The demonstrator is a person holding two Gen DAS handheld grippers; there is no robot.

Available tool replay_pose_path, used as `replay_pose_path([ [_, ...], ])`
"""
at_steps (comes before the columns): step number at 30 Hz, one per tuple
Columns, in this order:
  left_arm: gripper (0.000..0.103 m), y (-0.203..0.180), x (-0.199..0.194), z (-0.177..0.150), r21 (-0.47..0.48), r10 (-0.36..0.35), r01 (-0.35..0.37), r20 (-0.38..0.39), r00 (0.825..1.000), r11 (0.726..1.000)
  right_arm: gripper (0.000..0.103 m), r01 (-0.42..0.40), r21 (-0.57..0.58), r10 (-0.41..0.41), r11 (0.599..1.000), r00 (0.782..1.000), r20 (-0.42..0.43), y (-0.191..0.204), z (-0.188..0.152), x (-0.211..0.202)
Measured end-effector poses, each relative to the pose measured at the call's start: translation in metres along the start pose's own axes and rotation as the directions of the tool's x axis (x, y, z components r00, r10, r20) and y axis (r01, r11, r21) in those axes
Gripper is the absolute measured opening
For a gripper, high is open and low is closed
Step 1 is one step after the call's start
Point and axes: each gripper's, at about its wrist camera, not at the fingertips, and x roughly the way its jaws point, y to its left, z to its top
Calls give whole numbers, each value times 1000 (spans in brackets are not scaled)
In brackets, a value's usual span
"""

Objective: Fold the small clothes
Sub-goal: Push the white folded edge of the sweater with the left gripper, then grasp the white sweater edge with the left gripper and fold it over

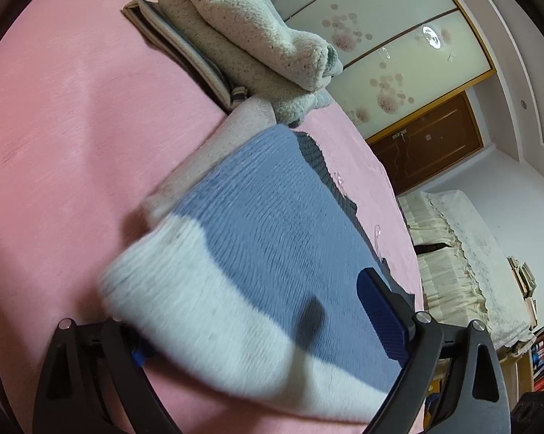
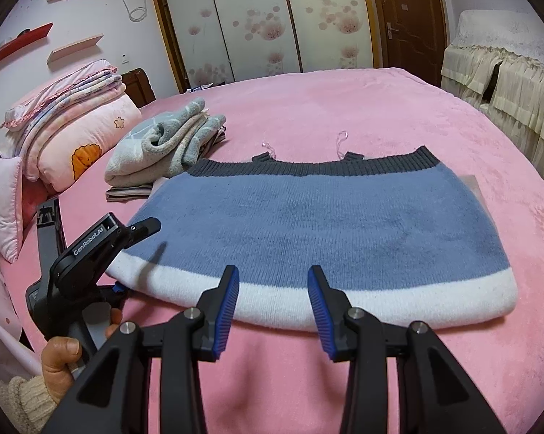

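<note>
A bed (image 2: 344, 101) covered in a pink blanket fills both views. On it, towards the near edge, lies the folded knit sweater (image 2: 308, 224): blue in the body, with a white band along the edge nearest the cameras and a dark grey ribbed band along the far edge. Two clear hanger loops (image 2: 340, 143) stick out past that far band. A flat grey board (image 2: 474, 184) peeks out from under the sweater's right side.

Beyond the sweater's left end, towards the head of the bed, sits a pile of folded pale green fleece clothes (image 2: 167, 144) on top of a striped piece. Further left, folded pink quilts (image 2: 76, 126) are stacked at the head of the bed.

The left gripper (image 1: 257, 322) is spread wide, its fingers straddling the sweater's white left corner; whether the pads touch the knit I cannot tell. A hand (image 2: 60, 358) in a cream sleeve holds it.

The right gripper (image 2: 273, 307) hovers at the white near edge, its jaws partly apart with nothing pinched between them.
</note>
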Motion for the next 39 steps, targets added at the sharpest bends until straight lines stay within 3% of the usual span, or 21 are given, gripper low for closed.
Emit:
replay_pose_path([
  [3, 92, -3, 4, 3, -9, 2, -1, 17, 1000, 1000, 40, 7, 4, -7, 1000, 1000, 3, -2, 1, 2],
  [5, 78, -2, 4, 5, -21, 9, -8, 26, 1000, 1000, 40, 3, 10, -3, 1000, 1000, -1, -4, 2, 4],
  [7, 48, 3, 4, 8, -33, 24, -23, 29, 999, 999, 40, 0, 12, 0, 1000, 1000, -1, -5, 3, 5],
  [9, 34, 11, 5, 10, -57, 34, -33, 16, 999, 998, 40, 9, 3, -9, 1000, 1000, 1, -5, 3, 6],
  [13, 25, 6, 4, 11, -24, 52, -51, 18, 999, 998, 40, 31, 1, -31, 1000, 1000, -4, -6, 11, 14],
  [17, 21, -13, -1, 12, 55, 95, -98, 49, 994, 994, 40, 42, -16, -42, 999, 999, 21, -4, 26, 18],
  [25, 19, -47, -17, 16, 132, 90, -101, 87, 992, 986, 39, 114, -118, -106, 986, 991, 77, 0, 49, 43],
  [35, 19, -96, -37, 23, 221, 61, -89, 127, 990, 971, 27, 44, -31, -45, 999, 998, -37, -39, 49, 88],
  [39, 19, -116, -42, 19, 276, 48, -87, 148, 988, 957, 23, 35, -62, -39, 997, 997, -70, -40, 46, 103],
])
